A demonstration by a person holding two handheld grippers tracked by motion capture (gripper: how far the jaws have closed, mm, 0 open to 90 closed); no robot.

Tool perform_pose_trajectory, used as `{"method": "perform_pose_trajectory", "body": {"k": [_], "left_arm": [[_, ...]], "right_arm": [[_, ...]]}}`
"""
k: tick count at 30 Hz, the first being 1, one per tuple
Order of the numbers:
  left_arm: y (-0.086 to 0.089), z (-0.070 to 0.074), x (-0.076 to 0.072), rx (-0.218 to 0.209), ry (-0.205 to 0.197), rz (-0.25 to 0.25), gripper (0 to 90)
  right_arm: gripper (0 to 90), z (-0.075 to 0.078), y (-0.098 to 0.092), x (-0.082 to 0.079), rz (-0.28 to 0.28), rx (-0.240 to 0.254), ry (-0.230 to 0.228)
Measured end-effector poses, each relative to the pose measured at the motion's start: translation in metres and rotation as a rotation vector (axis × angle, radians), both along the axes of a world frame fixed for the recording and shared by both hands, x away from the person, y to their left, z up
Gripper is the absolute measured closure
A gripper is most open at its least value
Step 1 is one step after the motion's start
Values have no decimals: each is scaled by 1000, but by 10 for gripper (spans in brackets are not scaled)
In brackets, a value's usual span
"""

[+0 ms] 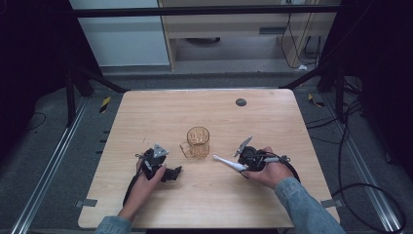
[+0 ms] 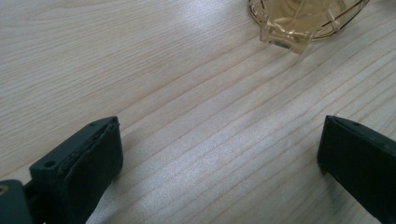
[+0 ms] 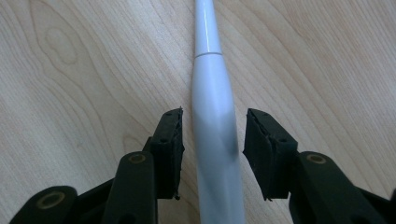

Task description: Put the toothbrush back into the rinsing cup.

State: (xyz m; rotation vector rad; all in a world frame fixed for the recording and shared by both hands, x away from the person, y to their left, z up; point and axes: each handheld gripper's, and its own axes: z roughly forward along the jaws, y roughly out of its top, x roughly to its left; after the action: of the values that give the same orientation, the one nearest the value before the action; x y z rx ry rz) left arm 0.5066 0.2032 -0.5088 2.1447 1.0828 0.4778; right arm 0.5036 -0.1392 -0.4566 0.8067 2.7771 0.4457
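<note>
Nearest, at right gripper [image 3: 213, 116]: found jaws narrowed astride white toothbrush [image 3: 208, 70], a sliver of gap on each side, pads not yet pressing. Saw toothbrush lying flat on wooden table [image 1: 146, 112], thick handle between the jaws, thin neck pointing away towards amber cup [image 1: 198, 141], tip near the cup but apart from it. Noted left gripper [image 2: 219, 123] resting low over bare wood beside the cup, jaws wide, nothing between them.

Judged the step as closing on the handle for a lift. Reckoned it best to keep the handle centred so both pads met it together; otherwise risked rolling or skidding the smooth round body along the grain. Thought it wise to grip the thick part, not the taper, squeeze firmly, then raise level before tilting towards the cup. Considered steadying the cup with the idle left gripper.
</note>
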Motion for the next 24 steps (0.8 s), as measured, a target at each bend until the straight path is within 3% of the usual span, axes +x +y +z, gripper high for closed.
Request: {"method": "perform_pose_trajectory", "body": {"k": [24], "left_arm": [[0,0,0,0,1,-2,0]], "right_arm": [[616,-7,10,12,36,-44,43]]}}
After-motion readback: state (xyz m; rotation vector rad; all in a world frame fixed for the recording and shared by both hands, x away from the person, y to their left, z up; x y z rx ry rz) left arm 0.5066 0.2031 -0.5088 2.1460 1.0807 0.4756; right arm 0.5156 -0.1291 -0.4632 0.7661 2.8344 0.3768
